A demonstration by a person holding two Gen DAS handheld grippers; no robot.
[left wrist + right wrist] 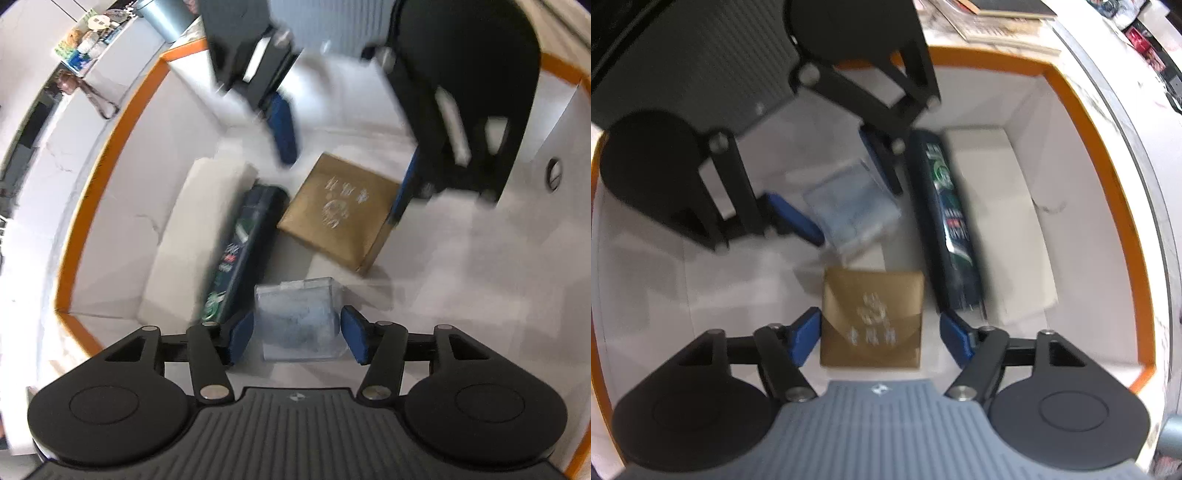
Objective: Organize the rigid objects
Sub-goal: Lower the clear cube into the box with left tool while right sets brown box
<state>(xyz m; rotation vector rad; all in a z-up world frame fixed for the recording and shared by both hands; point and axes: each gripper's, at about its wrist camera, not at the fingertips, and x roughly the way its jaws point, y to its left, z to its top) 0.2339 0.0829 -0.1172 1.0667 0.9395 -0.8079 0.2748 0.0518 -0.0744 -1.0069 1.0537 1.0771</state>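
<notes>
Claws are being held open inside the bin [110, 122]: left claw [297, 338] straddling the clear box [297, 317], right claw [882, 338] straddling the gold box [871, 317], neither gripped.

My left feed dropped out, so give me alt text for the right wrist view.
The right claw points down into a white box with an orange rim, open around a flat gold box without its pads pressing it. Beyond, the left claw straddles a clear plastic case; a dark bottle lies beside a white block.
</notes>
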